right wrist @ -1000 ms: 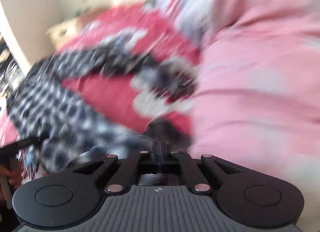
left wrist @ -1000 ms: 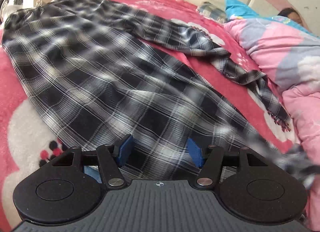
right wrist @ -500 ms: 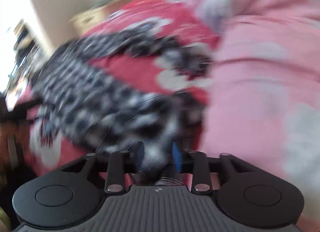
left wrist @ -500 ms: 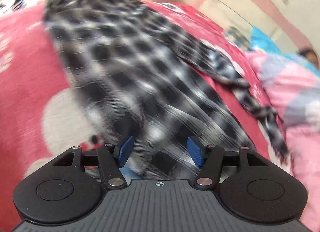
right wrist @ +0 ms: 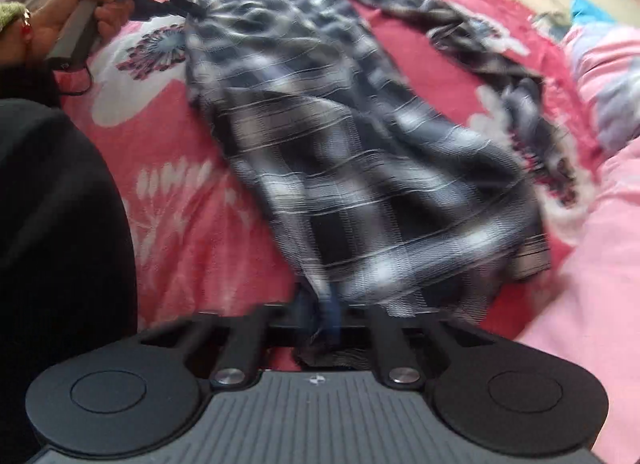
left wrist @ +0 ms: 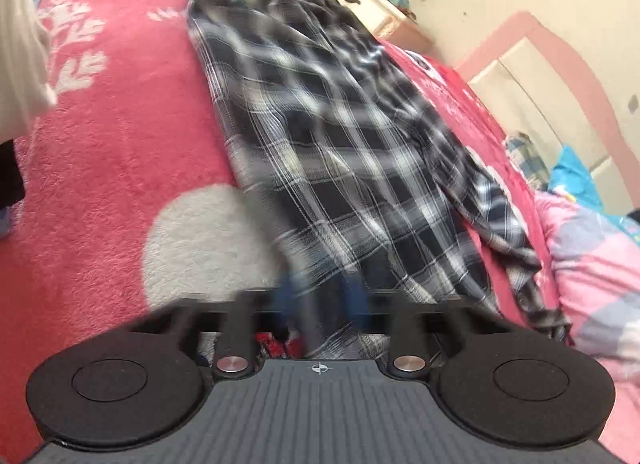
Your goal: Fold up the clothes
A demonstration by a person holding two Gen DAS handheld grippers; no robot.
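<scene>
Where plaid trousers [right wrist: 360, 168] end, right gripper [right wrist: 326, 316] pinches hem.

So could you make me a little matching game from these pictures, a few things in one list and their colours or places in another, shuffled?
Things:
1. plaid garment
2. fleece blanket
3. quilt
4. bedside cabinet

Descriptions:
A. pale pink, bunched along the bed's right side
B. cream, against the wall beyond the bed
C. black and white checks, lying lengthwise on the bed
D. deep pink with white patterns, under the garment

Pairs: 1-C, 2-D, 3-A, 4-B
</scene>
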